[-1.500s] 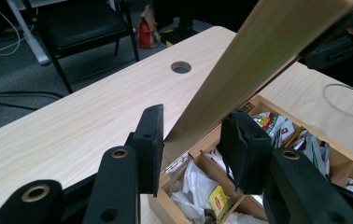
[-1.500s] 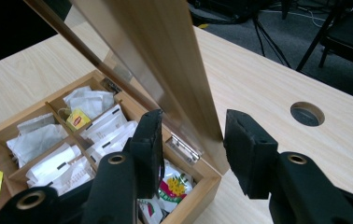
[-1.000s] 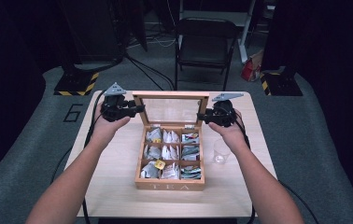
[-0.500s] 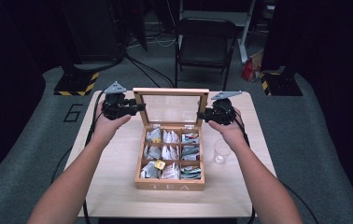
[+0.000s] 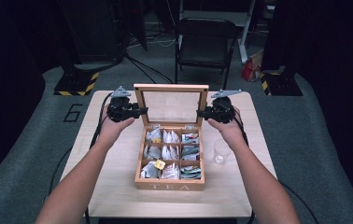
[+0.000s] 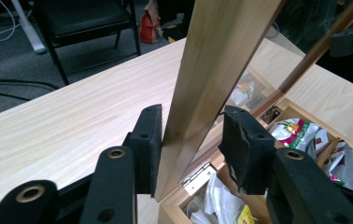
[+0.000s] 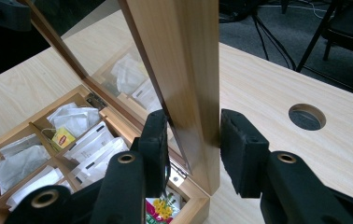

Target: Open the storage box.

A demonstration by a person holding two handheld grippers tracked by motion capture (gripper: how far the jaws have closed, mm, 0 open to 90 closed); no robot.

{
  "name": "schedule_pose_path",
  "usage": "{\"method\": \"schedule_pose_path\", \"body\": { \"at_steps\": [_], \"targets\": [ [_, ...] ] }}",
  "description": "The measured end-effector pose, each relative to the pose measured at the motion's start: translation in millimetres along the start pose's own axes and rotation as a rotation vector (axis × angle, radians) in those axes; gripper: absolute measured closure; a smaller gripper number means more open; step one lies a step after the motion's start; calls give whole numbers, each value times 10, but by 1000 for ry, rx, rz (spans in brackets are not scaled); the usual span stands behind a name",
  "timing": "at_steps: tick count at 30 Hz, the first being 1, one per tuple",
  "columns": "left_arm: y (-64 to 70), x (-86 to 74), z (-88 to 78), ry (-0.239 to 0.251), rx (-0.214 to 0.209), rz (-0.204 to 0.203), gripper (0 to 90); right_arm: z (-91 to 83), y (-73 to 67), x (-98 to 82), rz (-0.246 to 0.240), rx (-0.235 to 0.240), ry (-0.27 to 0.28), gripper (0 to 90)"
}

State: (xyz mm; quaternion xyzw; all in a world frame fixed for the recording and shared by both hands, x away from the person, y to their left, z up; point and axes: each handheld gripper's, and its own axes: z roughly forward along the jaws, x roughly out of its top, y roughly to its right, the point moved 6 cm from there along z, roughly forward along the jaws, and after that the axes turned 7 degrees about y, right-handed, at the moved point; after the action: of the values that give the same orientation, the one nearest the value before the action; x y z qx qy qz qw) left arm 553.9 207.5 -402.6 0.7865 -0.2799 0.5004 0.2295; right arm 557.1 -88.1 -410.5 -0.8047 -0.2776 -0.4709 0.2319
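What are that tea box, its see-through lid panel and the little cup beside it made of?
The pale compartmented tea box looks like smooth wood: grain shows. Its lid's clear pane is glass or acrylic; it reflects the tea bags. The small clear cup looks like thin plastic, though it could be glass.

Bare forearms; each black gripper [image 5: 139, 111] has 2 padded jaws, brass-ringed holes, a grey plate, black cable.

A dim lab or studio: grey carpet [image 5: 34, 154] (number six taped on), cables [image 5: 156, 39], hazard-striped stand bases [image 5: 75, 85].
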Motion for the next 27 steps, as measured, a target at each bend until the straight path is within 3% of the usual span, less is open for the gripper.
{"method": "schedule_pose_path", "body": {
  "at_steps": [16,19,27],
  "targets": [
    [-67,18,64,0,13,-17,637,64,27,19,12,-31,-8,580],
    [-74,27,75,-9,11,-16,641,46,29,11,27,-29,-14,578],
    [-115,37,119,-8,19,-27,651,-34,40,27,13,-32,-1,570]
  ]
}}
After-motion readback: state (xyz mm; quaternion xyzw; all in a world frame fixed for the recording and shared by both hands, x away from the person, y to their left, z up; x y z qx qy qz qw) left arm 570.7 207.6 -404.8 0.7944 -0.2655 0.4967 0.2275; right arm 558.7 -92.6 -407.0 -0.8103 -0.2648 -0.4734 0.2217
